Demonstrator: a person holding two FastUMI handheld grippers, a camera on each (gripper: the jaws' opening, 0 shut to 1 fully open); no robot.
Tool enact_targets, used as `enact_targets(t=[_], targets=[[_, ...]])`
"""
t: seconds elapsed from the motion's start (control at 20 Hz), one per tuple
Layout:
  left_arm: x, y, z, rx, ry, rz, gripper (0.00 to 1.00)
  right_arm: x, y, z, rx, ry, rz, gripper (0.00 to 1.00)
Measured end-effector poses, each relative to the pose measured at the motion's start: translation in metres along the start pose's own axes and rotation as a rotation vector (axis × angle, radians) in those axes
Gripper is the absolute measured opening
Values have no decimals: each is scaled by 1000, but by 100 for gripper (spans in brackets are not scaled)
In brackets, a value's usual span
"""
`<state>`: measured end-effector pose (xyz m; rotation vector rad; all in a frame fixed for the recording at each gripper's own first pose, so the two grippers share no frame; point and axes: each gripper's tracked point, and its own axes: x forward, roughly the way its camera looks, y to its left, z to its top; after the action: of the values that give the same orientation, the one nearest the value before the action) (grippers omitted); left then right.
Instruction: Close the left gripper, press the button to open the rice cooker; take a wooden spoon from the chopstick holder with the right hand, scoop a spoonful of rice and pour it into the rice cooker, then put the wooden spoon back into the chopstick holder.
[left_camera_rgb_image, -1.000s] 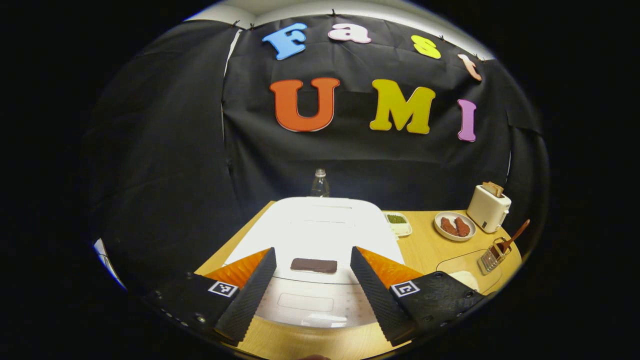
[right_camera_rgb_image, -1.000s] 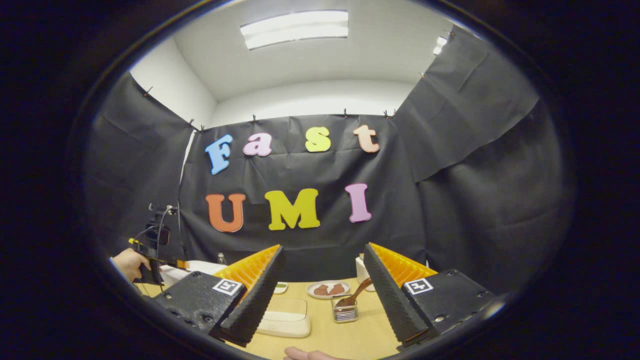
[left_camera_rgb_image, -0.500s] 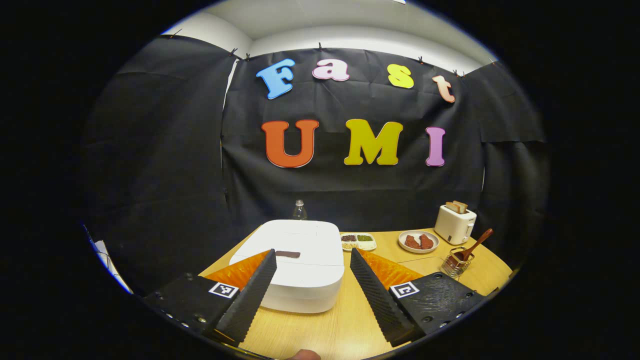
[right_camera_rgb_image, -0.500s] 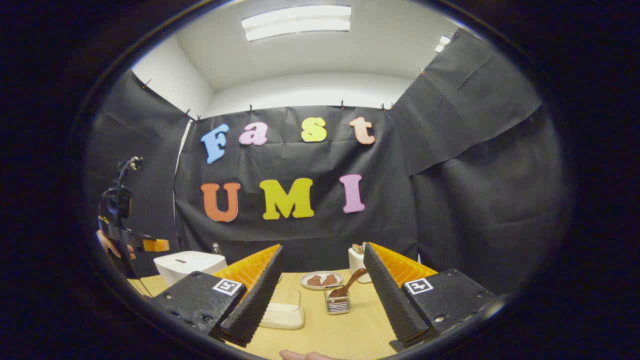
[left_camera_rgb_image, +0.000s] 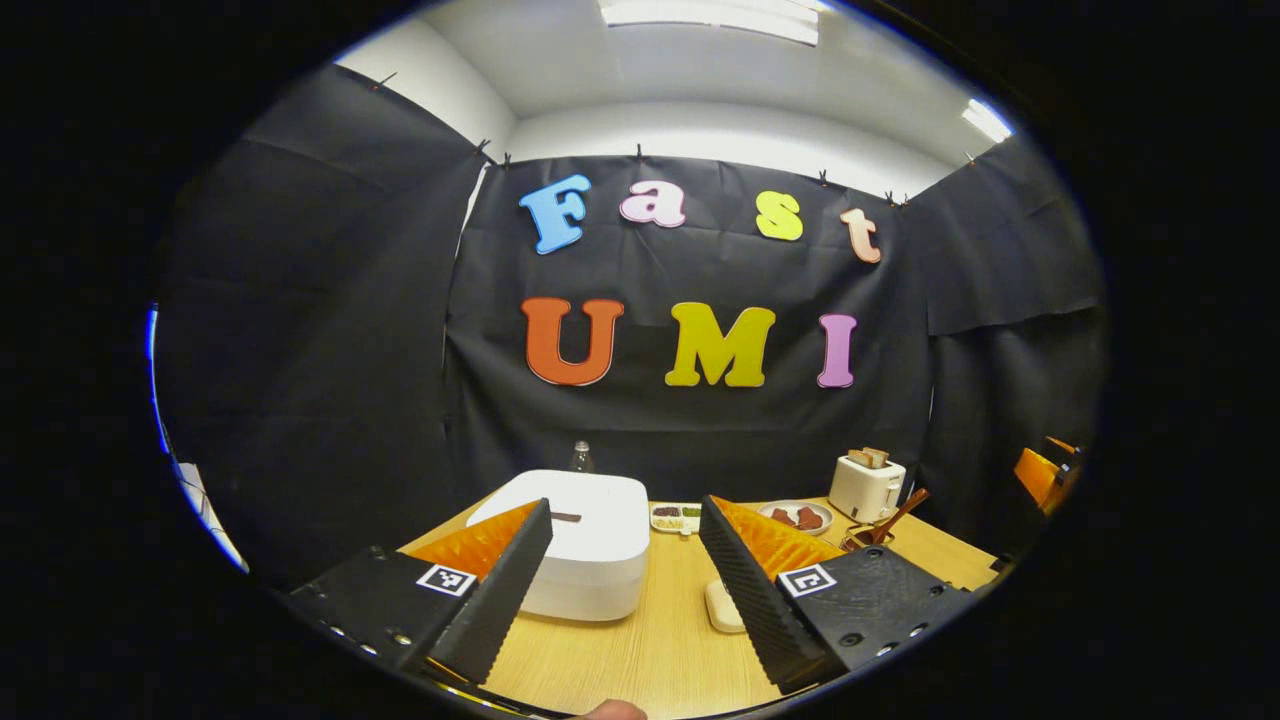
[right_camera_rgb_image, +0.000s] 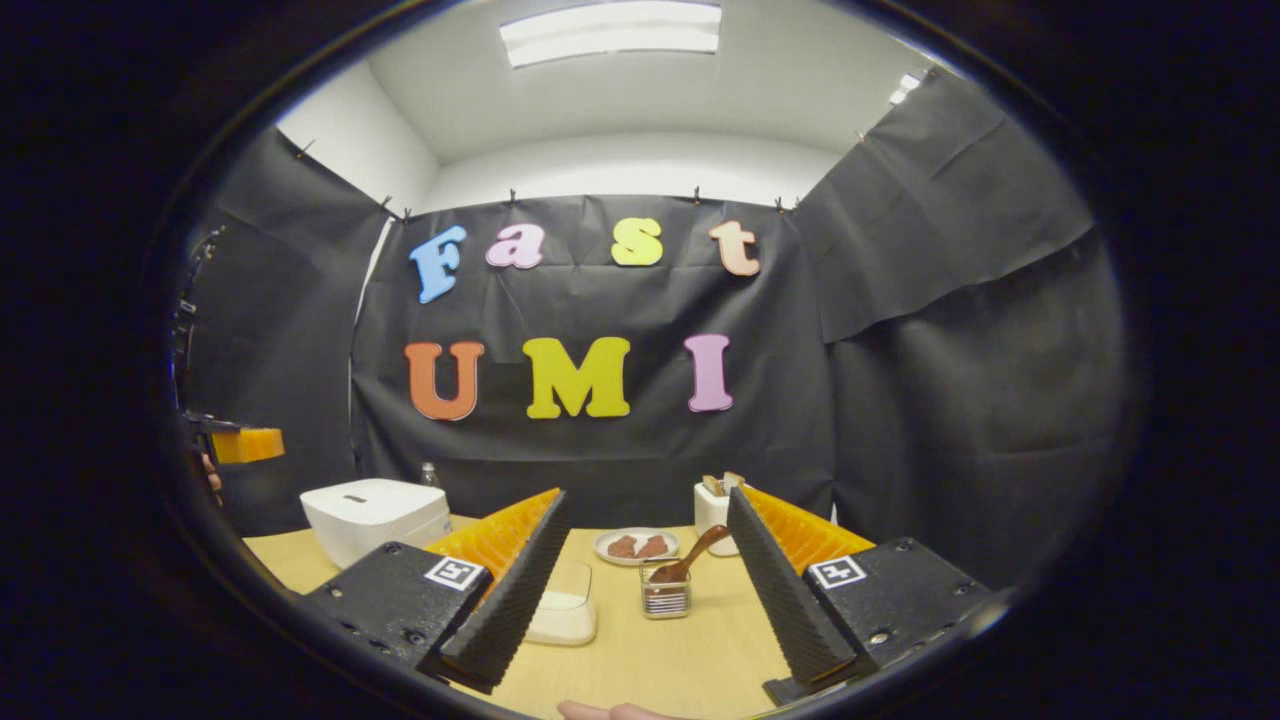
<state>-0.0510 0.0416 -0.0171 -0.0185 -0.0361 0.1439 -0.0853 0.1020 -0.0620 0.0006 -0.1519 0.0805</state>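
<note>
Toward the table's (right_camera_rgb_image: 640, 660) left edge sits the rice cooker (right_camera_rgb_image: 375, 515), lid down and flat — it looks unopened. A second ago the left gripper (left_camera_rgb_image: 622, 590) hung right over the lid with its dark button between the fingers; it has since pulled up and back, and the cooker now stands well ahead of it. Its fingers are spread wide, holding nothing, so the closing and pressing are, I judge, yet to come. Near the table's middle lies a lidded rice box (right_camera_rgb_image: 562, 615), then the chopstick holder (right_camera_rgb_image: 665, 598) with the wooden spoon (right_camera_rgb_image: 695, 555) leaning in it — untouched. Framing them, the right gripper (right_camera_rgb_image: 640, 600) stands equally wide and empty, barely shifted. Plate and toaster sit at the far edge.
</note>
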Motion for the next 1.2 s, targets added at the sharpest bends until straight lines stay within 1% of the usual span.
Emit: enact_targets(t=[0.05,0.15,0.2,0.25,0.4,0.55,0.7,0.8,0.95,1.2], targets=[[-6,-1,2,4,-17,10,94,3,2,-1,-1,2,5,100],[-16,-18,6,5,-42,-32,94,5,10,-3,-12,6,25,100],[-18,-24,15,1,-66,-43,94,7,10,-5,-17,13,26,100],[-22,-33,18,8,-73,-68,94,7,9,-7,-18,21,22,100],[-28,-47,21,62,-96,-92,94,2,9,-5,-23,24,29,99],[-30,-69,16,98,-101,-125,94,-6,7,4,-43,7,29,99],[-33,-84,8,92,-92,-168,94,-9,11,3,-52,5,50,100],[-33,-85,6,105,-97,-166,95,-9,11,2,-43,7,61,100],[-30,-84,6,133,-108,-144,95,-6,4,-3,-28,12,55,100],[-26,-81,4,115,-107,-119,95,2,-9,-17,12,48,43,100]])
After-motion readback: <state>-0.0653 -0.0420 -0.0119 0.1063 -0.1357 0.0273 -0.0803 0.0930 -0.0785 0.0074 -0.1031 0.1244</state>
